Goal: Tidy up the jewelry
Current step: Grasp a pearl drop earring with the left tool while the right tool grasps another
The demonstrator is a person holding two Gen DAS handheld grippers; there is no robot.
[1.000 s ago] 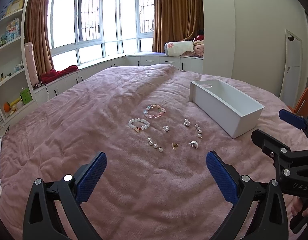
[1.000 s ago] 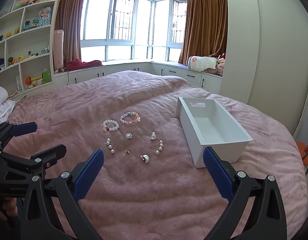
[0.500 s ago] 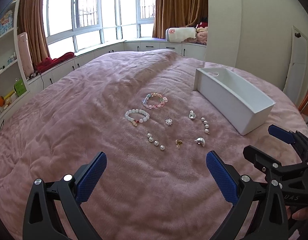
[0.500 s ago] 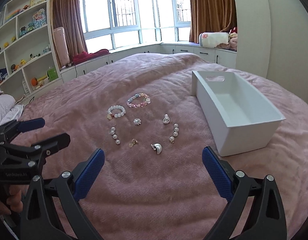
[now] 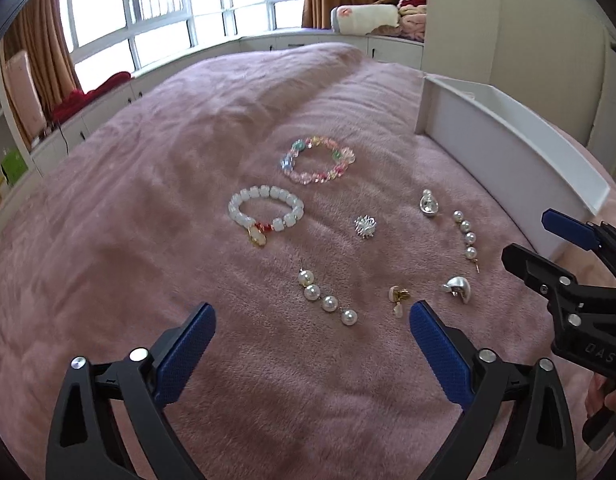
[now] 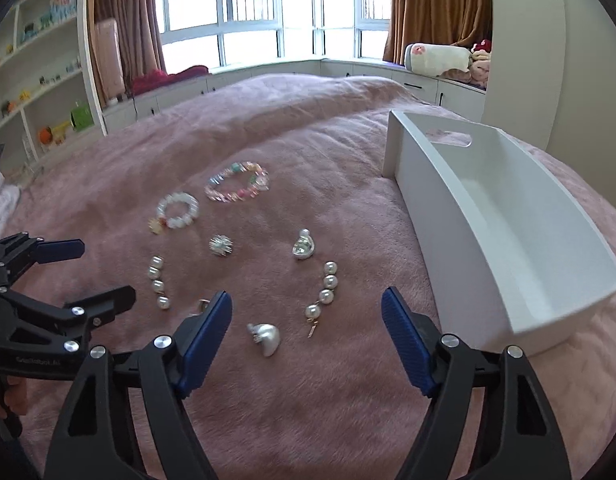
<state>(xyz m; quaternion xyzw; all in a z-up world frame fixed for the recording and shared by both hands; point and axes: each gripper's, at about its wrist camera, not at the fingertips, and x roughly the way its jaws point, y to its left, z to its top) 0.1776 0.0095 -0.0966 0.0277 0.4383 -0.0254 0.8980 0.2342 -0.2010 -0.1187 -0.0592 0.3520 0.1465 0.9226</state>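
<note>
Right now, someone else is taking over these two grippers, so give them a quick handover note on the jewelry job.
Left gripper: jaws have just been closing slightly, open, nothing between them.
Right gripper: jaws have just been closing, open, the silver shell earring lies on the blanket between its fingers, untouched.
On the pink blanket: white bead bracelet, pastel bracelet, two pearl drop earrings, and small studs.
White bin: empty.
Done: nothing. Left: every piece.
</note>
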